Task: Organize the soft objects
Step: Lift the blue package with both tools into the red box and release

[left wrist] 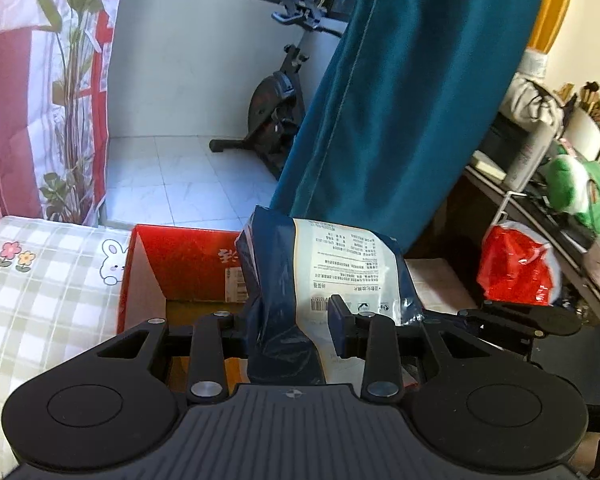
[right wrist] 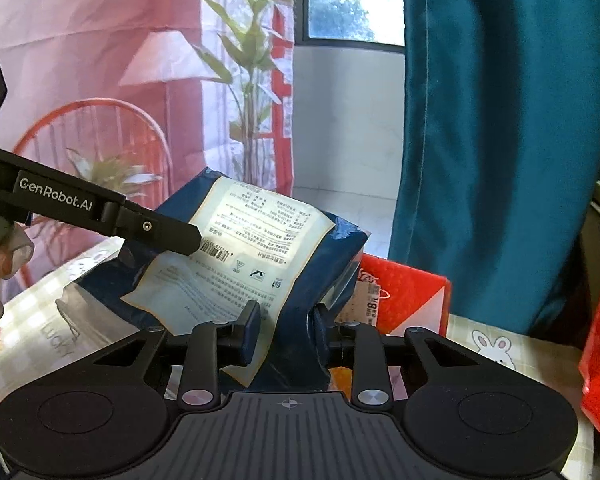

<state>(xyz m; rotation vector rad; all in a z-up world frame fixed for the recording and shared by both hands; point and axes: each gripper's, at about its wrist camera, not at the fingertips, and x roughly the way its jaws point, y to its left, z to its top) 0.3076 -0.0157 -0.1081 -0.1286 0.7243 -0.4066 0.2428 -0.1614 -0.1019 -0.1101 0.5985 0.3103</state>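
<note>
Both hand-held grippers, left (left wrist: 296,330) and right (right wrist: 285,330), pinch the blue pack (right wrist: 256,248), seemingly held just above the red box (left wrist: 180,264).

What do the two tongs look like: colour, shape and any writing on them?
Both the left tongs and the right tongs are matt black plastic, with a ribbed base, two round discs, silver screws and dark blue finger pads. Seen from the right camera, the left one's side reads "GenRobot.AI" in white.
</note>
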